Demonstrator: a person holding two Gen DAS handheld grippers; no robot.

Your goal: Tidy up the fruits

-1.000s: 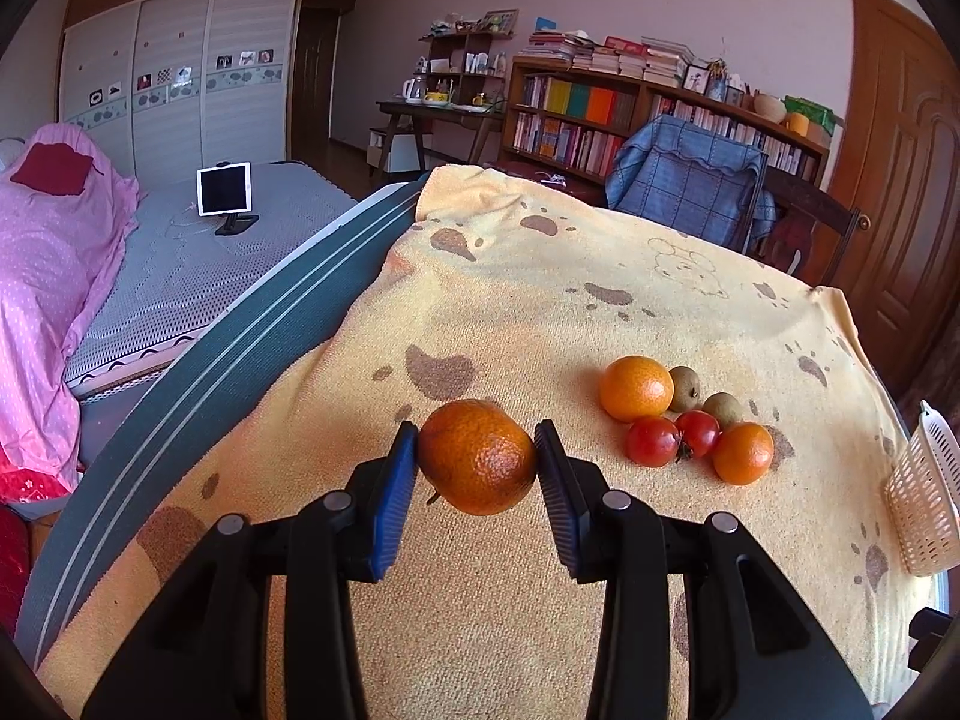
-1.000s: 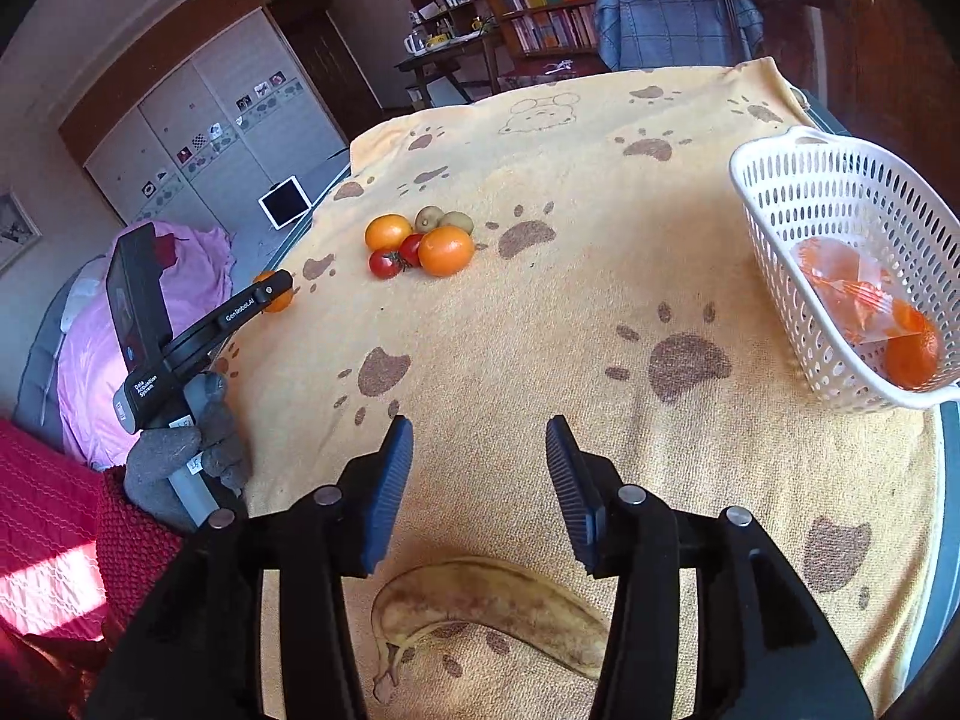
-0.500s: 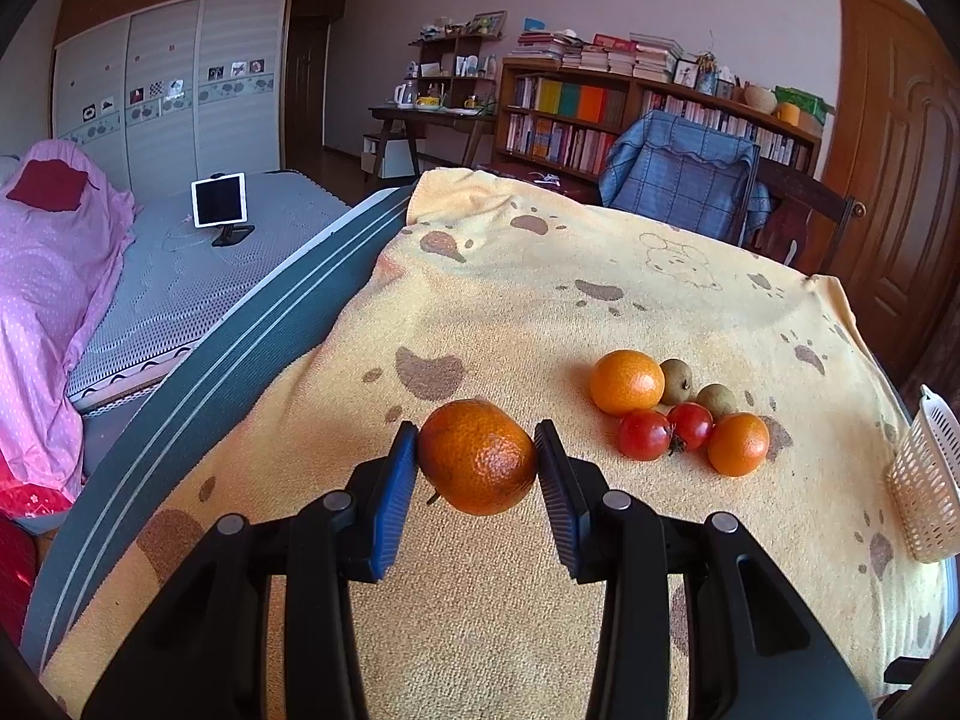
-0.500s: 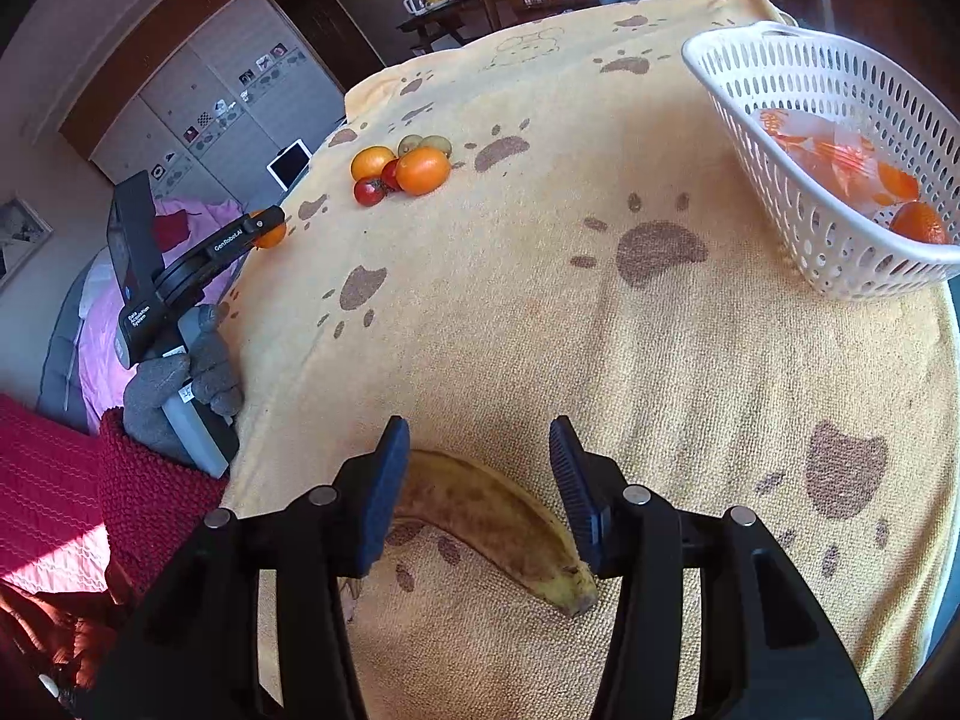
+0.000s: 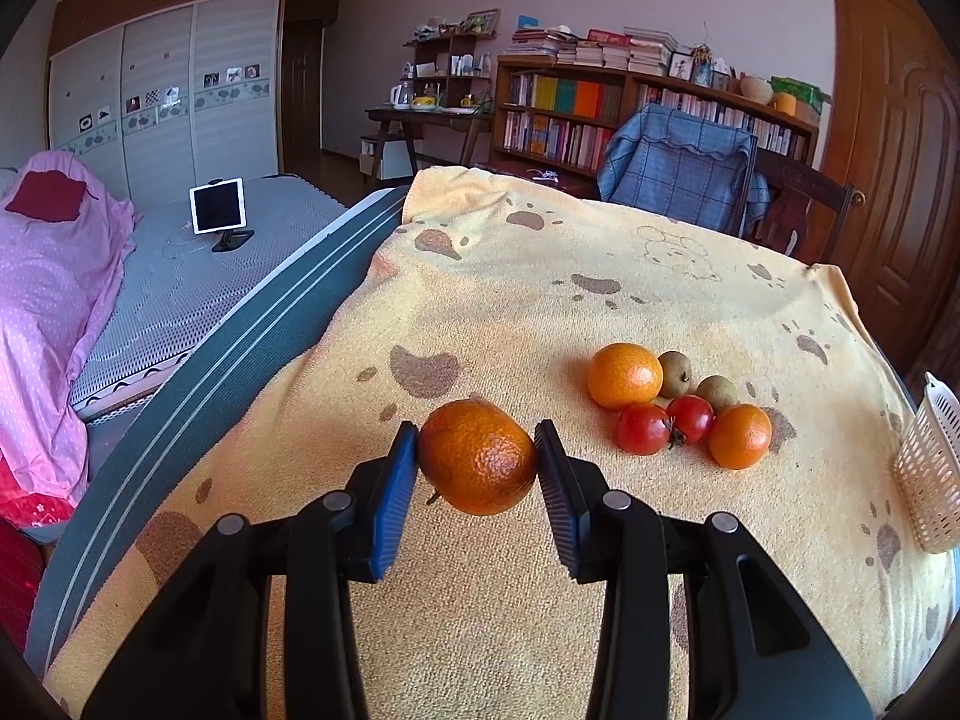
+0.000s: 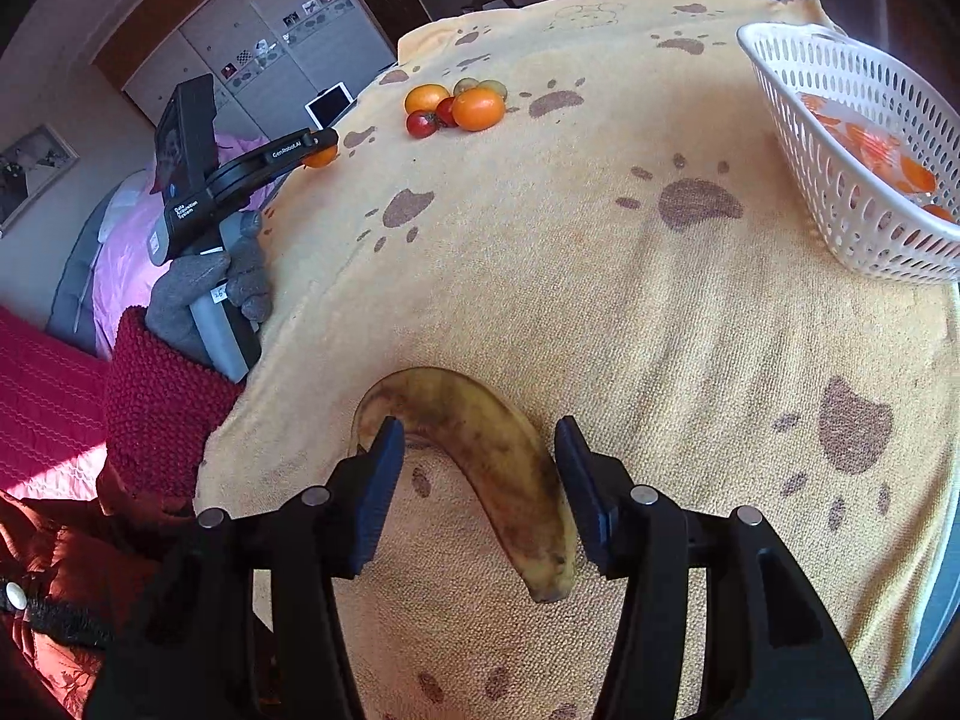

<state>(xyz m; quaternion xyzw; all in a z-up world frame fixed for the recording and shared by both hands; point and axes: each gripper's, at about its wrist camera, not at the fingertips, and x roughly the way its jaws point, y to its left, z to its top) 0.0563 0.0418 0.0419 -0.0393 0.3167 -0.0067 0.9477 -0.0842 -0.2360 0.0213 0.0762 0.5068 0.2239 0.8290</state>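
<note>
Gripping the mandarin (image 5: 478, 457) firmly in the left gripper (image 5: 477, 459), pads pressing both flanks, carrying it clear of the paw-print cloth (image 5: 540, 300) and drifting nearer the fruit cluster (image 5: 678, 405) than a second ago. Meanwhile, dropping in with the right gripper (image 6: 480, 480), jaws spread wide and empty, now straddling the banana (image 6: 480, 456) that sat only at the frame's bottom edge a moment back. Not closing yet, no contact showing on either pad. Lying flat on the cloth, that banana, curving between the fingers, tip pointing back toward the camera. Waiting off to the right, the white basket (image 6: 840, 198), already holding some orange fruit. Looking like a squeeze coming next, probably needing a better centred grip across the banana's middle.
</note>
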